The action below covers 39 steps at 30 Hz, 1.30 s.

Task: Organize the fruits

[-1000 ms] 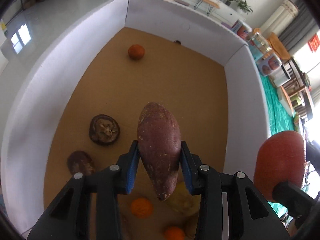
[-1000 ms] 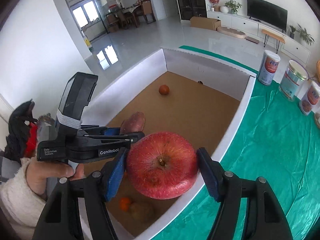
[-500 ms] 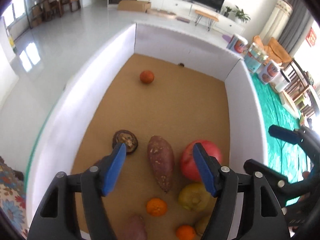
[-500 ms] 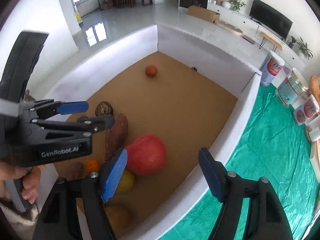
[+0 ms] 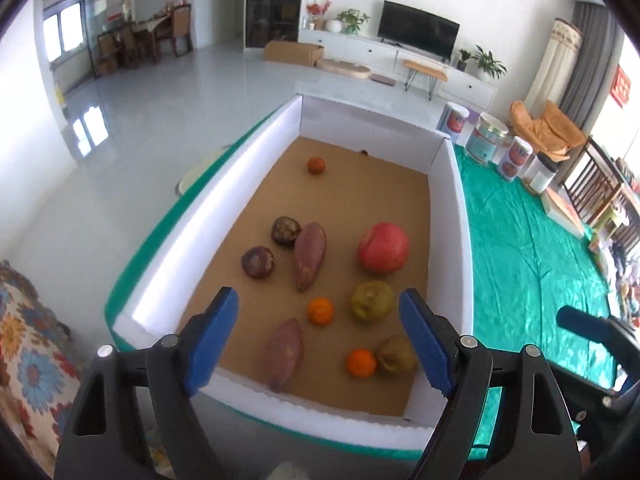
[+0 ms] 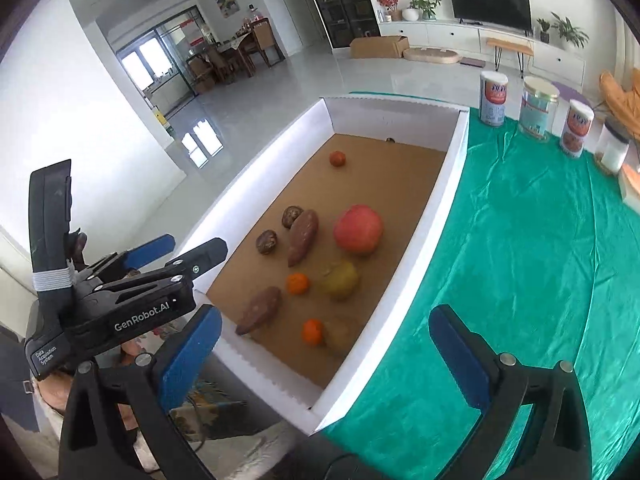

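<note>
**Brown-floored box holds the fruit while both claws hang empty**

Brown cardboard lines the floor of the white foam-walled box (image 5: 256, 168), which sits on a table covered by a shiny green cloth (image 6: 520, 264). The left claw (image 5: 319, 334), black with blue pads, stands wide above the near end of the box; its jaws have just been opening and nothing is between them. The right claw (image 6: 324, 356) is spread as wide, its jaws likewise just opened and empty, over the box's near right corner and the cloth.

Inside the box, a large red apple (image 5: 383, 246) lies toward the right wall. Left of it a long purple-brown sweet potato (image 5: 309, 254) rests on the floor, just beside two dark round mangosteens (image 5: 286, 230) (image 5: 258, 262). Nearer the camera sit a small orange tangerine (image 5: 320, 311) and a yellow-green pear (image 5: 371, 301), close together. At the near wall lie a second sweet potato (image 5: 283, 353), another tangerine (image 5: 361, 363) and a brownish pear (image 5: 397, 356), the last two touching. One more tangerine (image 5: 316, 165) sits alone, well apart, near the far end.

Beyond the box, three tins and jars (image 6: 536, 114) stand on the cloth.
</note>
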Each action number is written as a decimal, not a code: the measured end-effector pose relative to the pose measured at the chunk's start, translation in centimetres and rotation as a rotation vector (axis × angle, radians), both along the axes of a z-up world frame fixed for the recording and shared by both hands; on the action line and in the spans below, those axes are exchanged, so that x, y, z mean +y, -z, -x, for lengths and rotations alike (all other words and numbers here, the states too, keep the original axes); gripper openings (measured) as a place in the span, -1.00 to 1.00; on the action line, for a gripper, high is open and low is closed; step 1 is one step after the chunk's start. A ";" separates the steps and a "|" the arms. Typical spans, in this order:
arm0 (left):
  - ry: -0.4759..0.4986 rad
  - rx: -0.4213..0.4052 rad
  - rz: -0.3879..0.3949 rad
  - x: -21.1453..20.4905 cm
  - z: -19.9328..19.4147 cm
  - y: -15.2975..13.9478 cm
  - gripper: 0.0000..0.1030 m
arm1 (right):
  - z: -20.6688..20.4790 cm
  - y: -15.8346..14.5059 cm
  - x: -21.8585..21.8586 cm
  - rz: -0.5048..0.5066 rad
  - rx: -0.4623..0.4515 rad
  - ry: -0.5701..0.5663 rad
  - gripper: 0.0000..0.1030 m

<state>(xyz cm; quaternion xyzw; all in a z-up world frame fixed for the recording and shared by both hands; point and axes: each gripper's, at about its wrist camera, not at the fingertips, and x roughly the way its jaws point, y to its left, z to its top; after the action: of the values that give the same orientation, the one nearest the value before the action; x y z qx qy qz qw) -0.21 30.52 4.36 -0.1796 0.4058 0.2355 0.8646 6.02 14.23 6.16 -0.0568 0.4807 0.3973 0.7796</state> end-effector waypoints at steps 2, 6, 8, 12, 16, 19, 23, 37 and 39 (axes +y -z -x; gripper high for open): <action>-0.012 0.016 -0.016 -0.3 0.6 0.1 0.64 | 1.0 0.3 0.4 0.036 -0.008 0.014 0.99; -0.086 0.103 -0.190 -0.8 1.4 0.2 0.64 | 1.7 0.1 1.2 0.051 -0.034 0.047 0.99; -0.095 0.121 -0.209 -0.6 1.6 0.4 0.64 | 1.7 0.1 1.6 0.070 -0.049 0.070 0.99; -0.080 0.111 -0.189 -0.1 2.3 0.6 0.64 | 1.7 0.3 2.4 0.114 -0.067 0.095 0.99; -0.080 0.118 -0.193 0.1 2.2 0.7 0.64 | 1.5 0.4 2.9 0.135 -0.070 0.105 0.99; -0.075 0.121 -0.191 0.3 2.2 0.8 0.64 | 1.7 0.5 3.2 0.144 -0.072 0.109 0.99; -0.073 0.122 -0.191 0.3 2.2 0.8 0.64 | 1.8 0.7 3.5 0.154 -0.075 0.104 0.99; -0.067 0.124 -0.166 0.6 2.0 1.1 0.64 | 1.9 0.4 4.1 0.173 -0.103 0.102 0.99; -0.065 0.122 -0.165 0.6 2.0 1.0 0.64 | 2.0 0.3 4.3 0.176 -0.109 0.100 0.99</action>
<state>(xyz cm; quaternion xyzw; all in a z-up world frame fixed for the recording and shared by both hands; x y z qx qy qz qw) -2.25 31.14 3.36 -0.1060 0.4307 0.3066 0.8422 4.03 18.52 5.90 -0.1226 0.4729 0.3105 0.8154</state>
